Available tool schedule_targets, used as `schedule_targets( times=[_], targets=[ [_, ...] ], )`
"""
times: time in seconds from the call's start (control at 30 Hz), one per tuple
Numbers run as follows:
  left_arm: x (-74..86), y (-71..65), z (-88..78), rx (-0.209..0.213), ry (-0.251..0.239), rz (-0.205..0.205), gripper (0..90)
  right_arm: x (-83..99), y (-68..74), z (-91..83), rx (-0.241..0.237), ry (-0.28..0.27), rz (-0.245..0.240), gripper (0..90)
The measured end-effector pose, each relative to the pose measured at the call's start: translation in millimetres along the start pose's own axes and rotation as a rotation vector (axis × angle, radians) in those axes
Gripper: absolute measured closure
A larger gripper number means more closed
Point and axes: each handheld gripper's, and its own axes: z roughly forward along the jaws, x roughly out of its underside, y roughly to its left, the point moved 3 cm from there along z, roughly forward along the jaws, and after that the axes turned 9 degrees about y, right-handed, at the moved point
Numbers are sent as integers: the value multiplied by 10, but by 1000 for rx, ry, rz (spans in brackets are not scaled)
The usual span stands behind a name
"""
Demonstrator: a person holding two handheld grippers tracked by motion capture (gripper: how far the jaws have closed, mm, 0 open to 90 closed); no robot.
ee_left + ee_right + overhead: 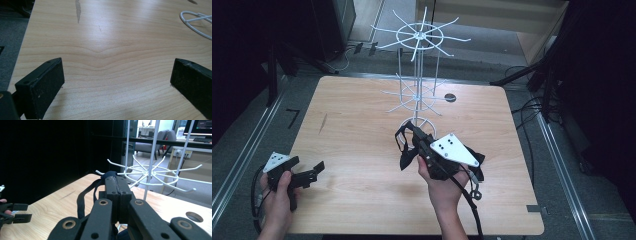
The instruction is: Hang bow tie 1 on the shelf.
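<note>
Two grippers sit at the near edge of the table (362,200). The left gripper (307,172) rests low at the left corner, its jaws wide apart over bare wood with nothing between them. The right gripper (414,137), nearer the middle, has its jaws pressed together on a black strap (86,195), which pokes out at the tips and hangs down in loops beside them; more dark fabric (474,160) bunches under the hand. Just beyond stands the white wire rack (417,97), its lower ring of hooks (150,176) close ahead of the strap.

The likely aim is hanging the strap on a hook. The pinch is narrow, so the strap could slip. The dangling loops may snag a neighbouring prong, and pushing could tip the light rack, since the left gripper is not steadying it.
</note>
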Motion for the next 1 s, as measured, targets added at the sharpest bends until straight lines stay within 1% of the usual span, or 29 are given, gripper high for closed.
schedule_targets(
  times=[0.37, 0.7, 0.93, 1.0],
  targets=[
    [0, 1, -1, -1, -1, 2, 0, -67, -38, 83, 10, 5, -11, 900],
    [0, 0, 0, 1, -1, 0, 0, -93, -112, 169, 25, 14, 1, 900],
    [0, 1, 1, 1, -1, 0, 0, -114, -143, 239, 36, 24, -6, 900],
    [-1, 1, 1, 1, -2, -1, 0, -112, -152, 257, 37, 27, -2, 900]
  ],
)
